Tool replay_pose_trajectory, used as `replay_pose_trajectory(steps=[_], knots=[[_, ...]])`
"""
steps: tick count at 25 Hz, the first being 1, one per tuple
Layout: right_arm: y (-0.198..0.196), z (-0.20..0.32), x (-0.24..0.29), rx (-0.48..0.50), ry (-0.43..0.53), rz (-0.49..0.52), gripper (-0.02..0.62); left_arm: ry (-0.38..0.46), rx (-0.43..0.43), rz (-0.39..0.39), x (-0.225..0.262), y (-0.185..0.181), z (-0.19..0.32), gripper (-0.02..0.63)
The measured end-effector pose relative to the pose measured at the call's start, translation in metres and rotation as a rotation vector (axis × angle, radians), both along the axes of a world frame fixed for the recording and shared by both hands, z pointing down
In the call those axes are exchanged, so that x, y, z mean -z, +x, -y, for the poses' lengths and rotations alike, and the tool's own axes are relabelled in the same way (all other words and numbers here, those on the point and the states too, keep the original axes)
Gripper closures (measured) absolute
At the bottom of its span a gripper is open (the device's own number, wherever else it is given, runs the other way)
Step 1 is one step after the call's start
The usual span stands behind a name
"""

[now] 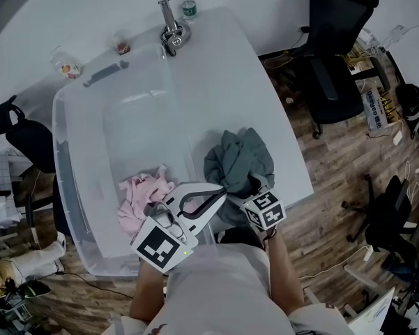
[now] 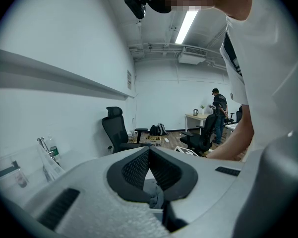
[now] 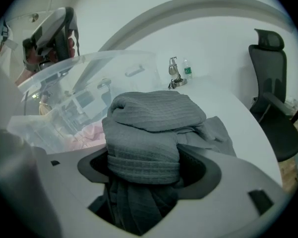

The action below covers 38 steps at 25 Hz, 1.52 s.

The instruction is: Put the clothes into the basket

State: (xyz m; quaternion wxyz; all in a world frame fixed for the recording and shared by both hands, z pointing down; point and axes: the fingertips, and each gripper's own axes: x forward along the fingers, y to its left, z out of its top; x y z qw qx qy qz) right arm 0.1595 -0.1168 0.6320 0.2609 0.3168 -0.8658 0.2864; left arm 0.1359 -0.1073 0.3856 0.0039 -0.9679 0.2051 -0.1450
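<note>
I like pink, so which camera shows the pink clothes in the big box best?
The head view: it looks down into the clear basket and shows the pink clothes lying on its floor. The right gripper view catches only a pink blur through the basket's wall. The left gripper view shows none.

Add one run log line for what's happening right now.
right gripper: shut on grey garment | left gripper: shut | pink garment: in basket
</note>
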Motion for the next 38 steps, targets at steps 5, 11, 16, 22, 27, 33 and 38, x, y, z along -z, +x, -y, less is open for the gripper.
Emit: replay_pose_trajectory(steps=[5, 11, 16, 22, 27, 33, 38], knots=[[0.003, 0.001, 0.039, -0.016, 0.052, 0.058, 0.235, 0.007, 0.0, -0.008, 0.004, -0.001, -0.003, 0.601], [0.008, 0.007, 0.084, -0.031, 0.134, 0.085, 0.235, 0.03, -0.008, -0.021, 0.01, -0.003, -0.007, 0.601], [0.014, 0.011, 0.118, -0.046, 0.192, 0.107, 0.235, 0.046, -0.008, -0.037, 0.017, -0.002, -0.009, 0.601], [0.016, 0.01, 0.158, -0.046, 0.256, 0.141, 0.235, 0.068, -0.005, -0.058, 0.029, -0.005, -0.013, 0.601], [0.011, 0.008, 0.194, -0.03, 0.311, 0.174, 0.235, 0.091, 0.008, -0.074, 0.04, -0.012, -0.014, 0.601], [0.004, 0.006, 0.227, 0.007, 0.364, 0.199, 0.235, 0.122, 0.039, -0.086, 0.052, -0.023, -0.014, 0.601], [-0.006, 0.004, 0.248, 0.039, 0.388, 0.227, 0.235, 0.147, 0.074, -0.093, 0.062, -0.037, -0.018, 0.601]])
